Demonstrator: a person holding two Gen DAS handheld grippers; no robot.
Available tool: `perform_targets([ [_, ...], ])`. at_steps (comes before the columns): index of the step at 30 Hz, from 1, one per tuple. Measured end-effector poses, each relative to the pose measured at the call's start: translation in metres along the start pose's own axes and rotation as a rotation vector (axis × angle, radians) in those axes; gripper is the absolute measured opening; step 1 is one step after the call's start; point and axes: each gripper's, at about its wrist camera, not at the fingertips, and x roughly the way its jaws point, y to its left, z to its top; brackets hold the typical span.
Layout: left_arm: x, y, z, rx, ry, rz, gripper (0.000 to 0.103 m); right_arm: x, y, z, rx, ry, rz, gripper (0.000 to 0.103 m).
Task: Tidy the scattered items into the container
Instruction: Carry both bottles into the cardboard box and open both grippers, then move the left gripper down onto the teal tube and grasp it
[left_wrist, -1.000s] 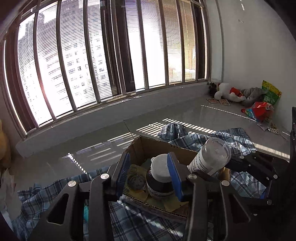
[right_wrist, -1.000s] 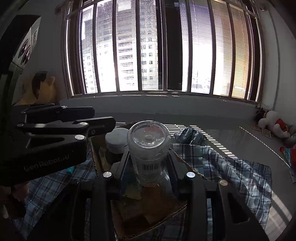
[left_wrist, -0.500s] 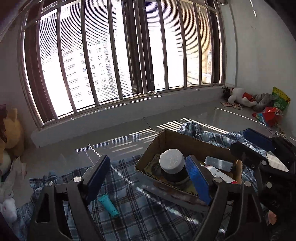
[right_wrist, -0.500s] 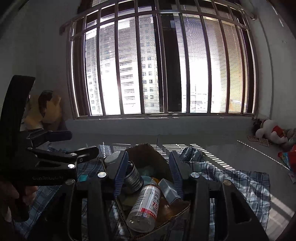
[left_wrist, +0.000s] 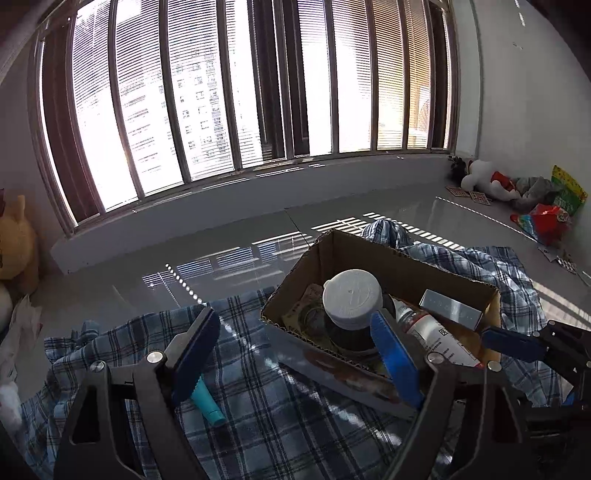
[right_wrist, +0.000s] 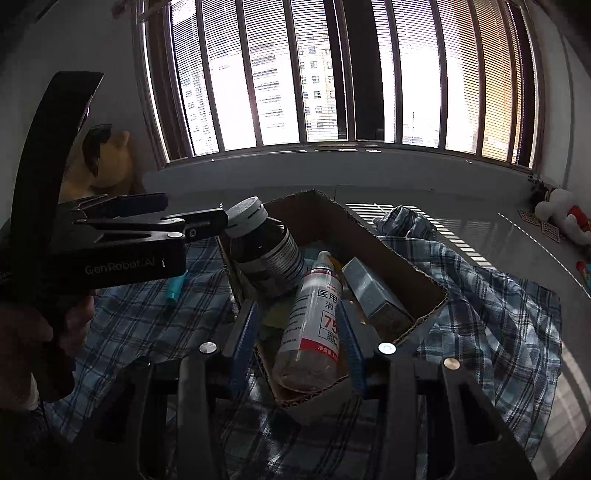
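Left wrist view a second ago had the left tool (left_wrist: 295, 354) clamped on the dark jar with a white cap (left_wrist: 352, 302) over the cardboard box (left_wrist: 388, 254), and the right tool (right_wrist: 297, 332) carrying the clear bottle (right_wrist: 314, 325) upright. Now both things are in the box. The jar stands at the box's left end, and the clear bottle lies on its side in the middle, cap toward the far wall, beside a small grey carton (right_wrist: 373, 291) at lower right of the box.

Left tool stands wide, its blue pads apart, nothing between them but the checked cloth (left_wrist: 258, 406) and the box's near corner; its right pad sits in front of the jar, and I cannot tell whether it touches. A teal tube (left_wrist: 208, 402) lies on the cloth at lower left, outside the box, partly behind the left pad. Right tool is at a middling gap and its jaws are closing; the lying bottle shows between the pads, which do not press on it.

Writing: the side of the left tool, seen at left in the right wrist view, reads "GenRobot.AI". The bottle's white and red label carries Chinese characters and a large "75". The jar's label is too dark to read.
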Motion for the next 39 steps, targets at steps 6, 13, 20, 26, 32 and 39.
perform_targets([
  [6, 0.036, 0.005, 0.007, 0.025, 0.051, 0.119, 0.086, -0.005, -0.010, -0.003, 0.033, -0.013, -0.011, 0.042],
  [13, 0.018, 0.022, -0.010, 0.010, 0.045, 0.107, 0.087, -0.014, 0.009, -0.002, -0.022, -0.055, -0.002, 0.042],
  [20, 0.000, 0.051, -0.033, 0.024, 0.068, 0.128, 0.087, -0.019, 0.039, -0.004, -0.090, -0.080, 0.104, 0.042],
  [26, 0.016, 0.093, -0.057, -0.082, 0.195, 0.045, 0.087, -0.009, 0.060, -0.015, -0.156, -0.044, 0.141, 0.042],
  [32, 0.047, 0.098, -0.080, -0.079, 0.288, 0.059, 0.086, 0.012, 0.079, -0.029, -0.180, 0.027, 0.129, 0.046],
  [39, 0.072, 0.103, -0.086, -0.209, 0.345, -0.043, 0.060, 0.018, 0.086, -0.036, -0.207, 0.057, 0.125, 0.048],
])
